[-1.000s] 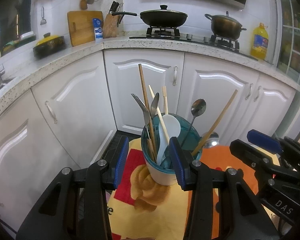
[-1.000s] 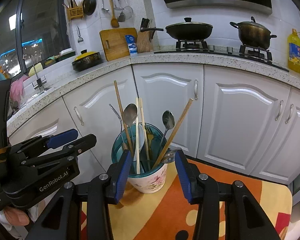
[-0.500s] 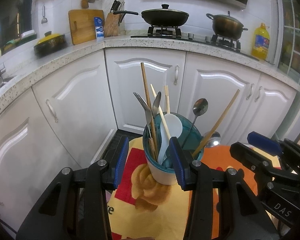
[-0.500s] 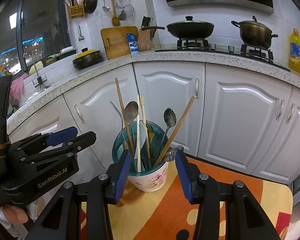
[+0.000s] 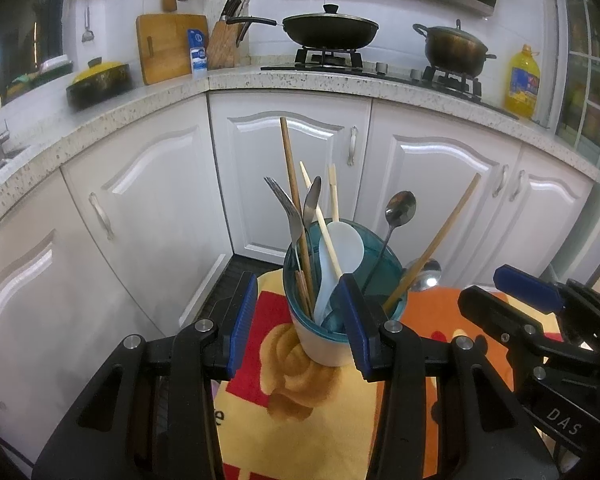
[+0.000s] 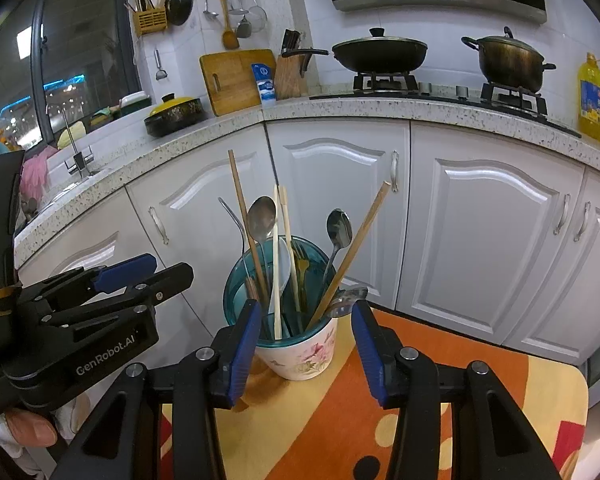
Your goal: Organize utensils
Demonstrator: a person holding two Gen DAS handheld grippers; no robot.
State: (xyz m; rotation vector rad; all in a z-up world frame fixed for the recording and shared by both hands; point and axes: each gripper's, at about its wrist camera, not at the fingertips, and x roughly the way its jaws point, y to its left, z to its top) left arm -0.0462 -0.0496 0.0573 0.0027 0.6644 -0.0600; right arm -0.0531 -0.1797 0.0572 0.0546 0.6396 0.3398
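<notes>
Utensil cup sits just ahead of both grippers, spoons, fork and chopsticks already in it. Left gripper and right gripper hang released, empty; looks basically finished.

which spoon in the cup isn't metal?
The white plastic spoon, bowl up in the middle of the utensil cup. The other upright spoons, like the one at right, are shiny steel.

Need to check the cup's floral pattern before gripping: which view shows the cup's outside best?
The right wrist view: the cup stands clear between the open fingers, its pink flower print plainly visible. In the left wrist view the cup shows only a plain white wall, partly hidden behind one finger.
</notes>
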